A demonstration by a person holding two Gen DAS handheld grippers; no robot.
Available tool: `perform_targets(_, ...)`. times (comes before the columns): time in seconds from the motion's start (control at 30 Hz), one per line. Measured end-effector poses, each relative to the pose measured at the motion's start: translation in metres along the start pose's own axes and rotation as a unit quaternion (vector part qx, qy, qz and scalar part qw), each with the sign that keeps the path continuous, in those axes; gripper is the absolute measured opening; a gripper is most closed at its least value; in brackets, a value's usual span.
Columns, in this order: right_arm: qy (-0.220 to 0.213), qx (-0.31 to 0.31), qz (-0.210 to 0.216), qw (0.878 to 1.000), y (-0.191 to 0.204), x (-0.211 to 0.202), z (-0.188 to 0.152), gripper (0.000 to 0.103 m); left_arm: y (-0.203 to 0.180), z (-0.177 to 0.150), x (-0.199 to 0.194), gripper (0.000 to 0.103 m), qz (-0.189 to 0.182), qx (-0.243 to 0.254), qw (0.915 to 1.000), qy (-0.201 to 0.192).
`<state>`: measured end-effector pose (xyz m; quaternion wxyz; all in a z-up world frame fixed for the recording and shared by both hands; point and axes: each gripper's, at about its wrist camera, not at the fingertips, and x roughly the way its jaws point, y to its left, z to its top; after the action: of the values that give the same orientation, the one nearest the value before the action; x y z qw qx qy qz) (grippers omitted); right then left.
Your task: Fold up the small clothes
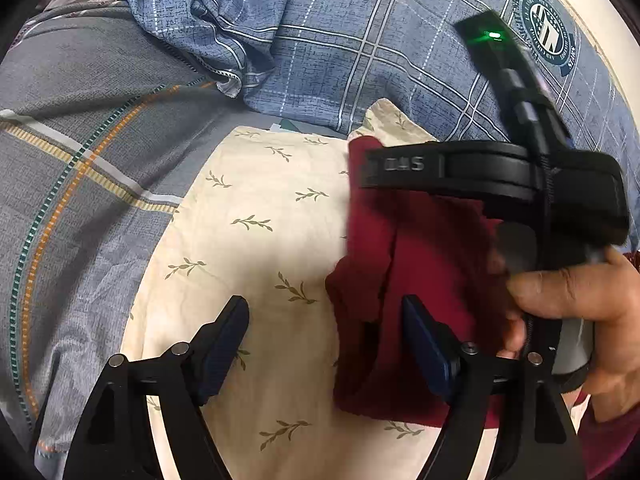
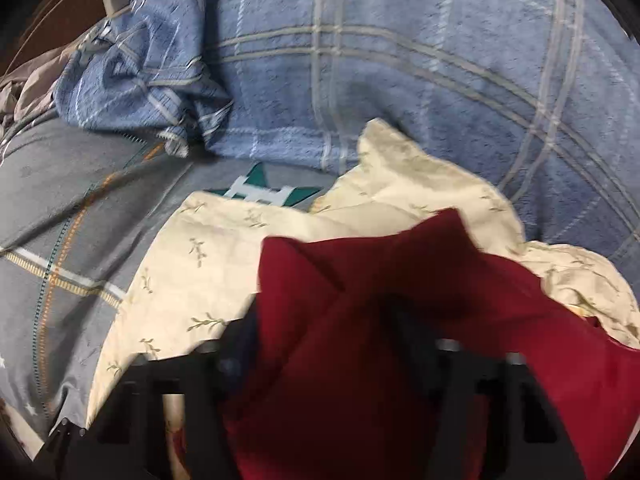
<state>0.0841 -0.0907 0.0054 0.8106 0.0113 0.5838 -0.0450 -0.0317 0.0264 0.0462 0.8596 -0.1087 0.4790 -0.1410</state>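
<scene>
The red garment [image 1: 424, 264] is soft matt knit cloth. The cream sheet [image 1: 256, 208] is thin, creased cotton with printed sprigs. The left tool [image 1: 324, 320] is matt black plastic with shiny metal pins.

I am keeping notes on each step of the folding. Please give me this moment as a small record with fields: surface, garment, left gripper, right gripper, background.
surface: cream cloth with leaf print, spread over a grey striped bed sheet
garment: dark red garment, rumpled, lying on the cream cloth
left gripper: left gripper open, empty, one finger over the garment's edge
right gripper: right gripper low over the red garment, cloth bunched between its fingers; grip cannot be told from the blur
background: blue plaid blanket behind
</scene>
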Motion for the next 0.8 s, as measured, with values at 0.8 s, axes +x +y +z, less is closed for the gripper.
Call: perform_targets(0.8,-0.024,0.088,0.106,0.99,-0.039,-0.031,0.004,0.043,0.009,0.001,-0.003,0.078,-0.021,-0.016,0.9996,-0.011)
